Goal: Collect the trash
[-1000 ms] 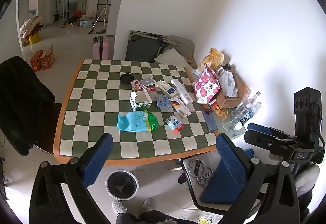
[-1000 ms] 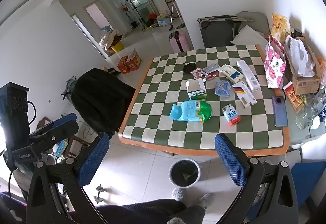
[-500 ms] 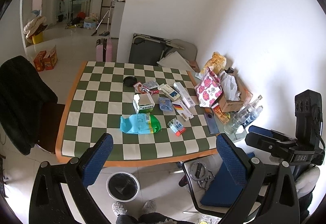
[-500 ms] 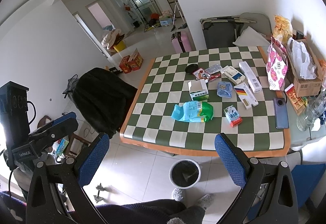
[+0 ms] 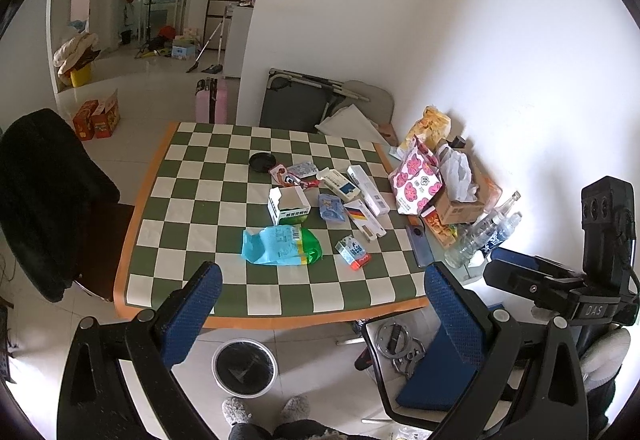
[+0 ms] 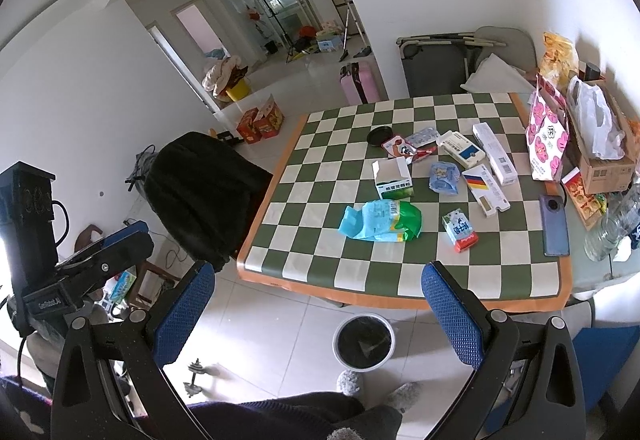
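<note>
A green-and-white checked table (image 5: 192, 224) (image 6: 440, 280) holds scattered trash: a blue-green plastic bag (image 5: 280, 246) (image 6: 382, 226), an open white-green box (image 5: 289, 204) (image 6: 393, 179), a small red-blue carton (image 5: 353, 252) (image 6: 460, 230), a crumpled blue wrapper (image 5: 331, 205) (image 6: 444, 177), long white boxes (image 5: 366, 220) (image 6: 486, 187) and a black lid (image 5: 262, 161) (image 6: 380, 135). A round bin (image 5: 245, 367) (image 6: 364, 342) stands on the floor at the table's front edge. My left gripper (image 5: 320, 300) and right gripper (image 6: 320, 296) are open, empty, held high and back from the table.
A black chair (image 5: 44, 195) (image 6: 204, 191) stands left of the table. A pink flowered bag (image 5: 418, 179) (image 6: 548, 135), a cardboard box (image 6: 600, 167), bottles (image 5: 484, 236) and a phone (image 6: 554, 224) crowd the table's right edge. A blue-seated chair (image 5: 436, 376) stands to the right. My slippered feet are near the bin.
Both grippers have drawn back and up a little; the table sits lower and smaller in the left view. Nothing on the table has moved.
</note>
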Motion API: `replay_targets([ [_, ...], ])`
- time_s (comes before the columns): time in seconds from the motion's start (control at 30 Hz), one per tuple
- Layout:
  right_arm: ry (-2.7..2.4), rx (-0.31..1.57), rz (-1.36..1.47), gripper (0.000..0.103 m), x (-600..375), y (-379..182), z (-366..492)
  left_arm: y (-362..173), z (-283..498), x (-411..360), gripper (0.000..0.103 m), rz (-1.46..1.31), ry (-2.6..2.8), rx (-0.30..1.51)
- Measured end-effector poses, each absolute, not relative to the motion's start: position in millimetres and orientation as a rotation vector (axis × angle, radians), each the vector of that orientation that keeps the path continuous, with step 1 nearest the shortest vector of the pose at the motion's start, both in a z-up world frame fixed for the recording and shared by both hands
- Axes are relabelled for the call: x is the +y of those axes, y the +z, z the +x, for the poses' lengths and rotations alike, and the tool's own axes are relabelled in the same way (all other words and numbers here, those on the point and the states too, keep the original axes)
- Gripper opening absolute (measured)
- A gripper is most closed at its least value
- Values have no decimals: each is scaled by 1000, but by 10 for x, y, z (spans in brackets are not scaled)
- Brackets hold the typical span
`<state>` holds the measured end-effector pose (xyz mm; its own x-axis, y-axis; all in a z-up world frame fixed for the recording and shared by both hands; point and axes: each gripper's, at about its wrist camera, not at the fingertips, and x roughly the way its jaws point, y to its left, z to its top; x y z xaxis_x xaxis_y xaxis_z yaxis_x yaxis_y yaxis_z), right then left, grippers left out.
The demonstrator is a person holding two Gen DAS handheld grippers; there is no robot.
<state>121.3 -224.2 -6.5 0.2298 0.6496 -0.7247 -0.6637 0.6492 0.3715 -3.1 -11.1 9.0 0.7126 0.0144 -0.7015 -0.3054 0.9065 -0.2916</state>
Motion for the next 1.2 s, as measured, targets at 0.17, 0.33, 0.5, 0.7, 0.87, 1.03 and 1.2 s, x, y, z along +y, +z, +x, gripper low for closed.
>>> replay_targets([
  [0.17,903,985,-16,103,-2255,-63,1211,87,-28,-113,103,-406,182,764],
  [0.33,903,984,-16,103,-2254,-59,1213,86,-44,-94,103,-411,181,761],
  [0.5,903,985,-16,103,-2243,-60,1214,84,-27,-95,103,-414,181,761],
  [0.7,904,983,-17,103,-2241,-69,1217,82,-30,-100,103,-413,182,761],
  [0.87,903,983,-16,103,-2227,-72,1218,83,-23,-99,103,-411,182,761],
  [1.03,904,983,-16,103,-2217,-78,1223,82,-28,-101,103,-413,183,761],
  [1.2,902,985,-17,103,-2197,-83,1225,82,-28,-101,103,-412,182,761],
])
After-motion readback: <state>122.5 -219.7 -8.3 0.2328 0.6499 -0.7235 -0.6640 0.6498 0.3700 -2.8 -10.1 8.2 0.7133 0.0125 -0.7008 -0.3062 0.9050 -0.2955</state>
